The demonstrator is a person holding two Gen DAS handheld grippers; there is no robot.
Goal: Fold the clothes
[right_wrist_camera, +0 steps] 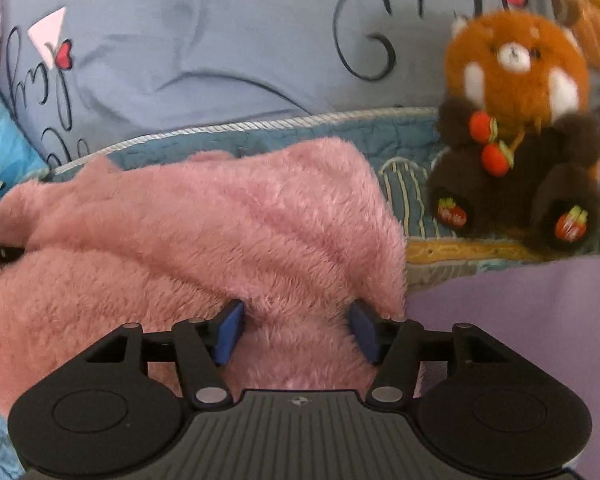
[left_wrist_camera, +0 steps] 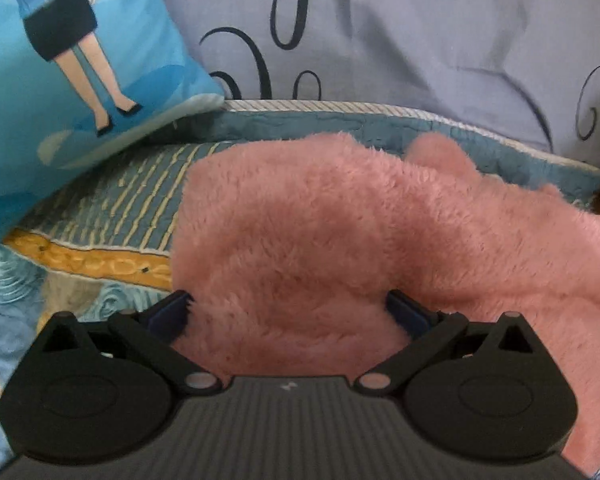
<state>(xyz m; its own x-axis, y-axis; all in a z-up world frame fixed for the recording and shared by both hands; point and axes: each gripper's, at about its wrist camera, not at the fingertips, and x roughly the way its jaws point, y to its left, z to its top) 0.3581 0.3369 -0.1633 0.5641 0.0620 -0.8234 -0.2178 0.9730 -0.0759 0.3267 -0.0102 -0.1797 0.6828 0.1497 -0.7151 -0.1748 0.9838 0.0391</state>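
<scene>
Here, as it stands:
Garment: pink fleece garment (left_wrist_camera: 320, 232), bunched and rumpled on the quilt (left_wrist_camera: 112, 200), near its corded edge in front of the grey pillow (left_wrist_camera: 420, 40).
Progress: early by the look of it; heaped in ridges, no flat panel or clean crease showing; spreading, smoothing and the actual folds judged still left.
Left gripper (left_wrist_camera: 290, 312): tilted down at the near left part of the heap; jaws spread wide with fleece bulging between them; blue pads (left_wrist_camera: 168, 316) brushing the pile at most, not squeezing it; nothing grasped.
Right gripper (right_wrist_camera: 296, 328): tilted down at the near right edge of the heap; jaws narrower, a tuft of fleece between the blue pads (right_wrist_camera: 230, 330); whether pinched or only flanked, impossible to tell.
Surroundings: blue picture cushion (left_wrist_camera: 60, 100) resting on the quilt to the left; plush red panda (right_wrist_camera: 516, 128) sitting upright on the quilt, just beside the garment's right end; purple sheet (right_wrist_camera: 520, 320) at lower right.
</scene>
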